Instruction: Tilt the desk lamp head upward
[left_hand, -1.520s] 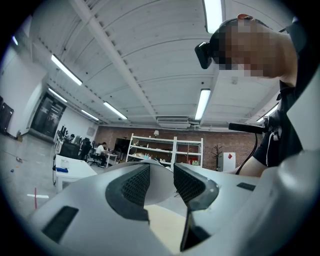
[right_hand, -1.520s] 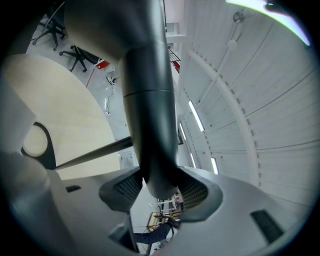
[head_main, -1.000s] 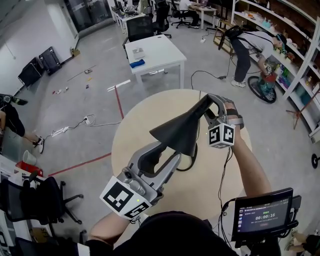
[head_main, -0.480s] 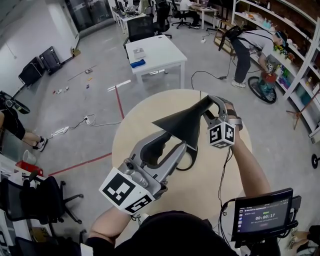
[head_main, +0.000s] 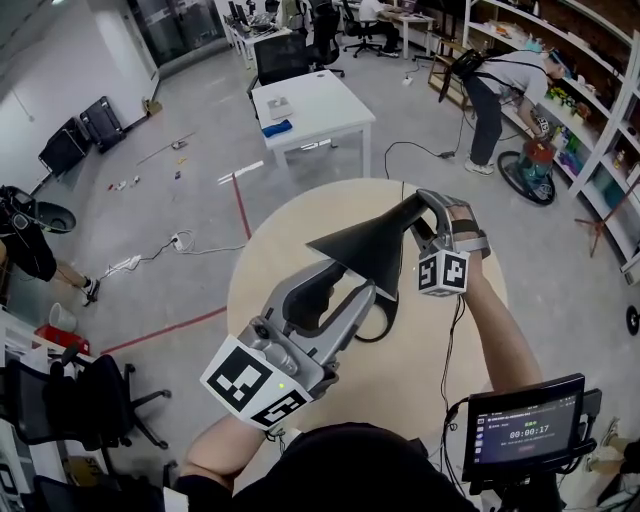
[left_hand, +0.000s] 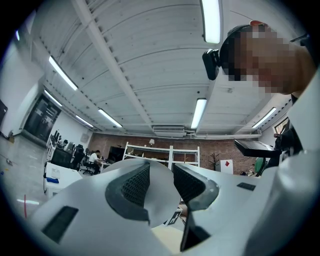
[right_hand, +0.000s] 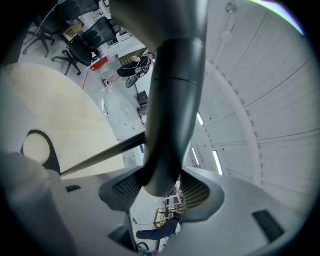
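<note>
Black conical lamp head (head_main: 362, 252), clamped in left gripper (left_hand: 159, 184), right gripper (right_hand: 160, 186)

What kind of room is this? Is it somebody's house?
Probably not a house: it looks like an open office or workshop. There are a white desk, rolling office chairs, long shelves along one wall, and strip lights overhead.

Blk cone lamp head (head_main: 365, 250) tilted, wide rim lower-left, narrow neck upper-right, above round table (head_main: 262, 280).
</note>
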